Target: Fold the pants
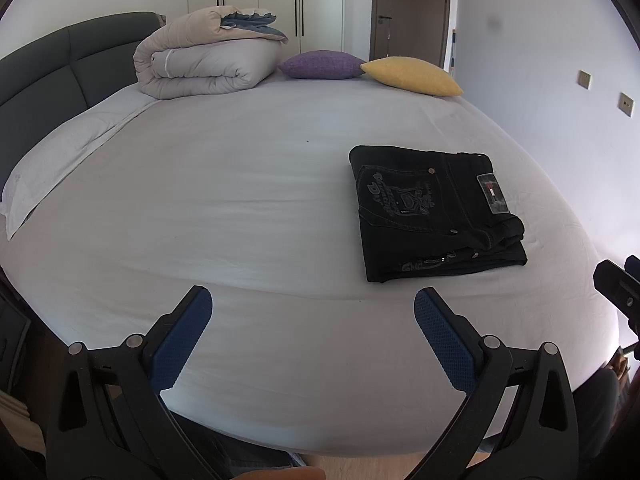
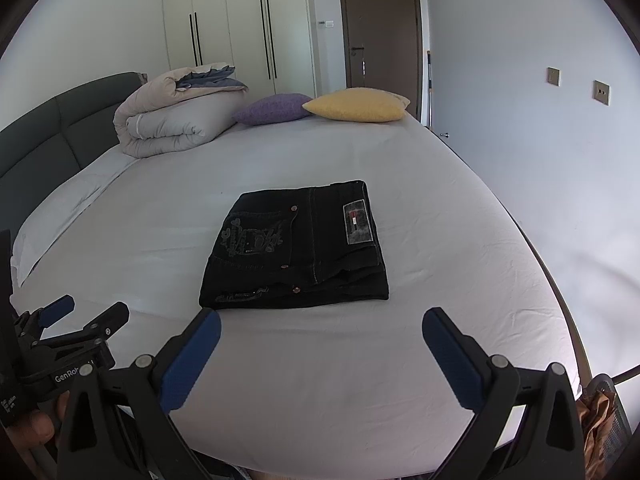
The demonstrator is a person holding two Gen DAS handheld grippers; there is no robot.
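Two grippers, left and right, are held with jaws spread, empty. The pants are seen folded on the bed, just ahead of the right jaws. Thick, limp denim is judged heavyish; best pinched at the stacked near edge.

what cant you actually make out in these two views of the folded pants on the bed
- Black pants: the layers underneath are hidden by the top fold in both views.
- Waistband patch: its print is too small and blurred to read.
- Pocket embroidery: the lettering is too distorted to read fully.
- Right hand-held gripper in the left wrist view: cut off by the picture's edge.
- Bed: its near edge is hidden behind the gripper bodies.
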